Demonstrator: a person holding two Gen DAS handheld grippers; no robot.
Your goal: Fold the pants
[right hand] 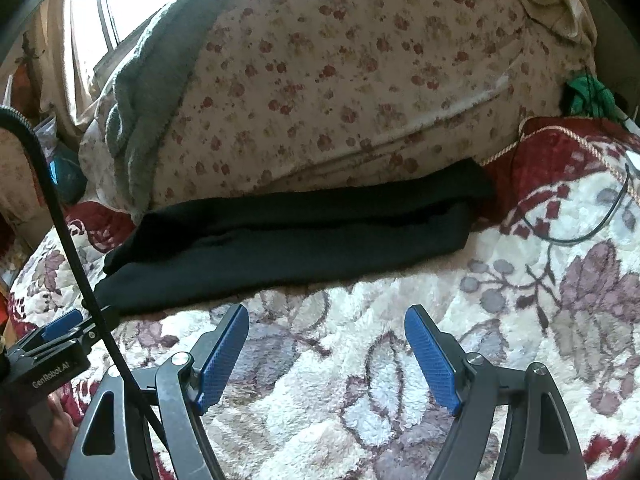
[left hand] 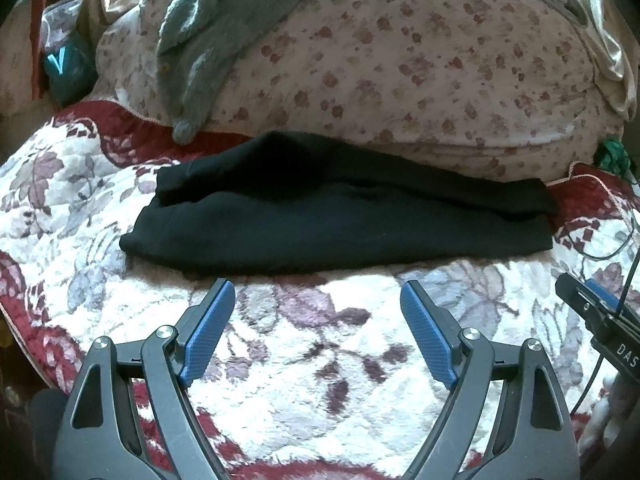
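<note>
Black pants (left hand: 336,216) lie folded in a long flat bundle across the floral fleece blanket (left hand: 304,344), against a flowered pillow. They also show in the right wrist view (right hand: 288,240). My left gripper (left hand: 318,288) is open and empty, just short of the pants' near edge. My right gripper (right hand: 326,314) is open and empty, also just short of the near edge, toward the pants' right half. The right gripper's body shows at the right edge of the left wrist view (left hand: 600,316). The left gripper's body shows at the left of the right wrist view (right hand: 60,340).
A large flowered pillow (left hand: 400,72) rises right behind the pants, with a grey knit garment (left hand: 216,28) draped on it. A green yarn bundle (left hand: 612,158) and a thin black cable (right hand: 580,224) lie at the right. A black cable (right hand: 68,232) crosses the right view.
</note>
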